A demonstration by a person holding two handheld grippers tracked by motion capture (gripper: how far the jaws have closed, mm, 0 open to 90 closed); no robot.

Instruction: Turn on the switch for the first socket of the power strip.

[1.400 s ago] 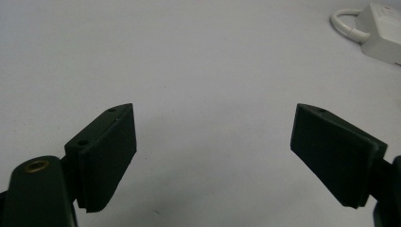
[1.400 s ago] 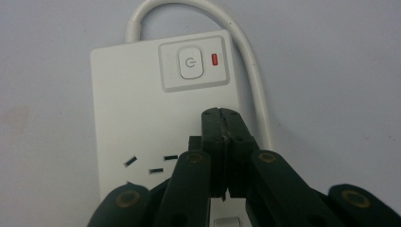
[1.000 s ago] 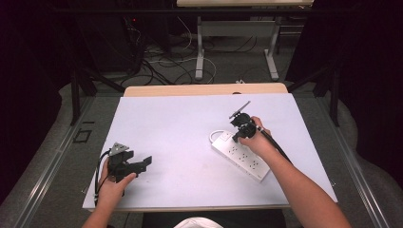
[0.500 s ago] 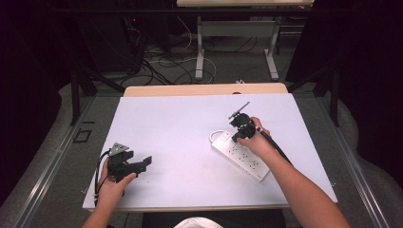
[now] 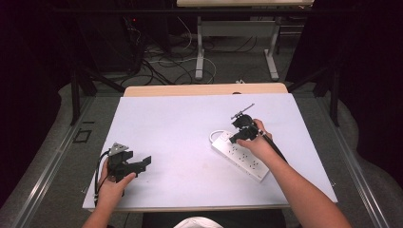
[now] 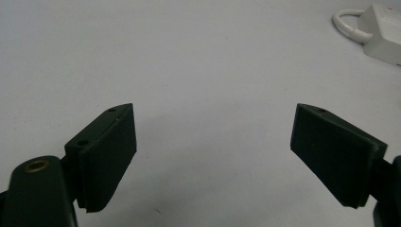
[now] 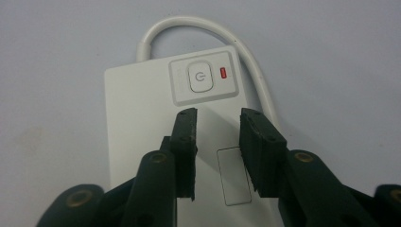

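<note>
- The white table (image 5: 180, 123) lay bare around your work; nothing stood between either gripper and the power strip (image 5: 246, 159).
- The power strip lay slantwise on the table's right half, under your right hand, in the same place as a second earlier.
- Your left gripper (image 5: 142, 162) rested near the table's front left, well apart from the strip, jaws wide apart and empty, unchanged.
- Your right gripper (image 7: 217, 118) pointed down over the strip's switch end, just short of the power button (image 7: 199, 77); its jaws had just been opening, a narrow gap, nothing between them.
- The cord (image 7: 189, 23) looped beyond that end.
</note>
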